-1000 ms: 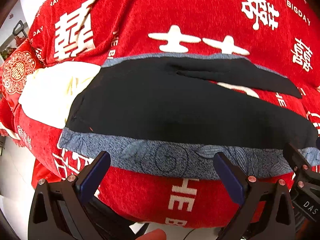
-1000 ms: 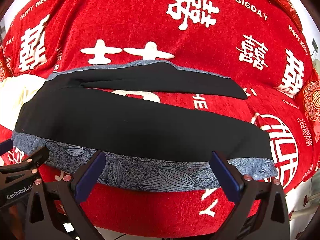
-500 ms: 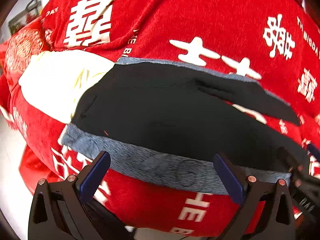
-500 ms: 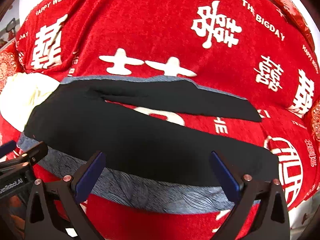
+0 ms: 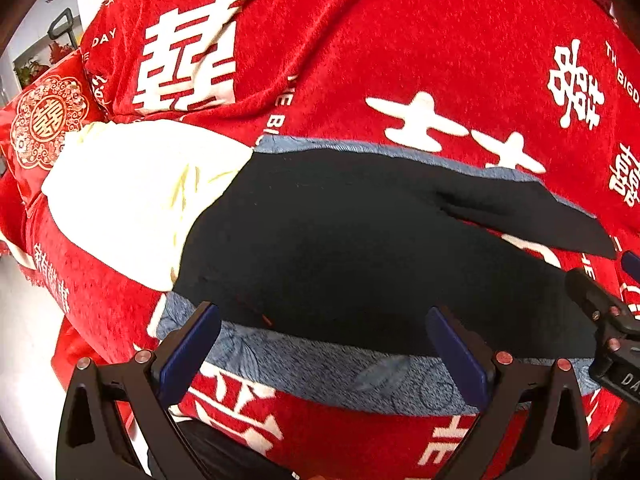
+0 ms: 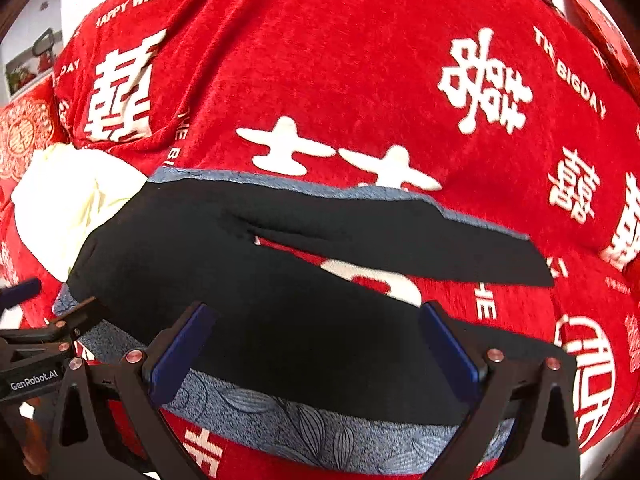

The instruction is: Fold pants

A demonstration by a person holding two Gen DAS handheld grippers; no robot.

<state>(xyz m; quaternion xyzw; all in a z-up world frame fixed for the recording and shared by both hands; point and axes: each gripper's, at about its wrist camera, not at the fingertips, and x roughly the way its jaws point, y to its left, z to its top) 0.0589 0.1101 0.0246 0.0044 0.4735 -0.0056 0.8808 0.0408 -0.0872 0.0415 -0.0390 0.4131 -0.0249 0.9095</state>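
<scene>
Black pants (image 5: 360,248) with a blue-grey leaf-print side stripe (image 5: 320,364) lie flat on a red cover, waist at the left, the two legs spreading to the right (image 6: 400,240). My left gripper (image 5: 320,344) is open and empty, hovering over the near edge by the waist. My right gripper (image 6: 312,340) is open and empty over the near leg (image 6: 320,340). The right gripper shows at the right edge of the left wrist view (image 5: 608,328); the left gripper shows at the left edge of the right wrist view (image 6: 48,332).
The red wedding-print cover (image 5: 400,40) drapes a sofa or bed. A cream-white cloth (image 5: 132,196) lies under the waist end at the left. A red embroidered cushion (image 5: 44,120) sits at the far left. The cover's front edge drops to a pale floor (image 5: 24,340).
Both grippers have moved forward and lower toward the pants; the left view has shifted toward the waist end. Both stay open and the pants have not moved.
</scene>
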